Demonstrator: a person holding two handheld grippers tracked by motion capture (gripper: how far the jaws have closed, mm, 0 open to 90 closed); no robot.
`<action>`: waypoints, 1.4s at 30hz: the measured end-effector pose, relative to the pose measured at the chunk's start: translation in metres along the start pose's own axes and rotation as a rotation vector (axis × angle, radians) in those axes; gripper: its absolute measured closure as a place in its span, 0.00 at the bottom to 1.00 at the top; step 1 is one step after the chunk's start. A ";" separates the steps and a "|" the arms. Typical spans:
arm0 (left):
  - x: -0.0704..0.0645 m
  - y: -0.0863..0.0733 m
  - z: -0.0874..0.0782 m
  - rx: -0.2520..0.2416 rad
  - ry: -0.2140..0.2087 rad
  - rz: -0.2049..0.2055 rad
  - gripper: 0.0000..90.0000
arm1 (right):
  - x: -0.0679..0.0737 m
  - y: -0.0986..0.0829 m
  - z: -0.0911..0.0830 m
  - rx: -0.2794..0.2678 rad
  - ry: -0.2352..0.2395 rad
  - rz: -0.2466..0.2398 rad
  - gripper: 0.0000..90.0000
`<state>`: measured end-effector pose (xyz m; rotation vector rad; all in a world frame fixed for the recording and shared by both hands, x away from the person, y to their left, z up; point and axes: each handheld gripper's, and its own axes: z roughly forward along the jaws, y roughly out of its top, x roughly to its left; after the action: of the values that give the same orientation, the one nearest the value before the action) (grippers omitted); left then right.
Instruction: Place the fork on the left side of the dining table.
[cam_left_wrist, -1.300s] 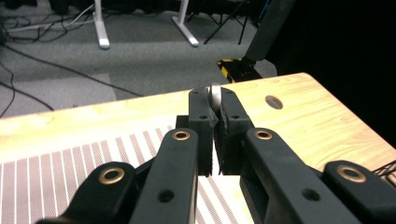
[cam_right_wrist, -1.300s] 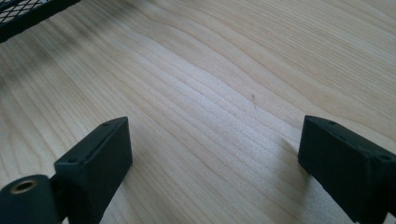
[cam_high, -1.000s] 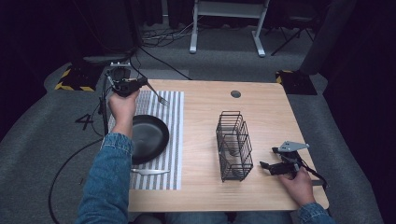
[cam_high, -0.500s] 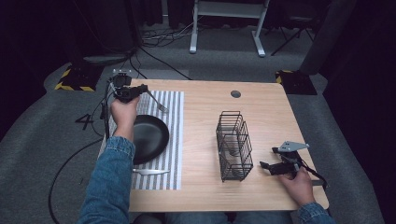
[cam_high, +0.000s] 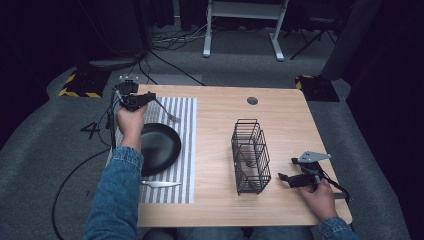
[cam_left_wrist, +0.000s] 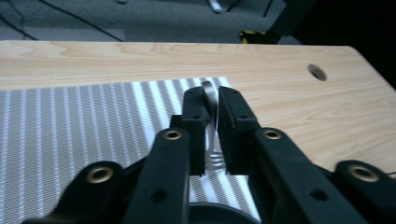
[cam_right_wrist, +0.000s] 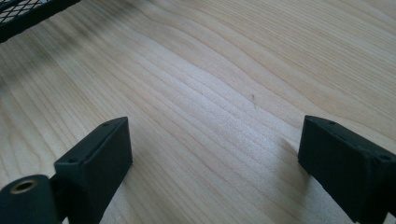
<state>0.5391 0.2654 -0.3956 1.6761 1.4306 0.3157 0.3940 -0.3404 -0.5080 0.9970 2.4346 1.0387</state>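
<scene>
My left gripper (cam_high: 149, 97) hovers over the far left of the striped placemat (cam_high: 186, 150), shut on the handle of a silver fork (cam_high: 167, 112). The fork slants down to the right, its head just above the mat. In the left gripper view the thin metal handle (cam_left_wrist: 210, 91) stands on edge between the closed jaws of the left gripper (cam_left_wrist: 211, 108). A black plate (cam_high: 159, 148) lies on the mat below the hand. My right gripper (cam_high: 285, 178) rests low at the table's front right, open, with bare wood between its jaws (cam_right_wrist: 215, 158).
A black wire basket (cam_high: 251, 155) stands upright in the middle of the table, just left of the right gripper. A silver utensil (cam_high: 160, 184) lies on the mat's near edge. A round cable hole (cam_high: 252, 100) sits at the back. Cables trail off the table's left side.
The left hand has drifted slightly toward the person with the fork still held. The right gripper has stayed put.
</scene>
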 end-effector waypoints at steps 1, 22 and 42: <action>0.003 -0.001 0.000 0.003 0.005 -0.007 0.87 | 0.000 0.000 0.000 0.000 0.000 0.000 0.11; 0.048 -0.012 0.007 0.061 0.048 -0.036 0.69 | 0.000 0.000 0.000 0.000 -0.004 0.003 0.11; 0.078 -0.027 0.017 0.088 0.027 -0.103 0.60 | 0.000 0.000 0.000 0.001 -0.006 0.004 0.11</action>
<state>0.5558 0.3261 -0.4518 1.6666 1.5651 0.2215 0.3945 -0.3402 -0.5079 1.0043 2.4295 1.0343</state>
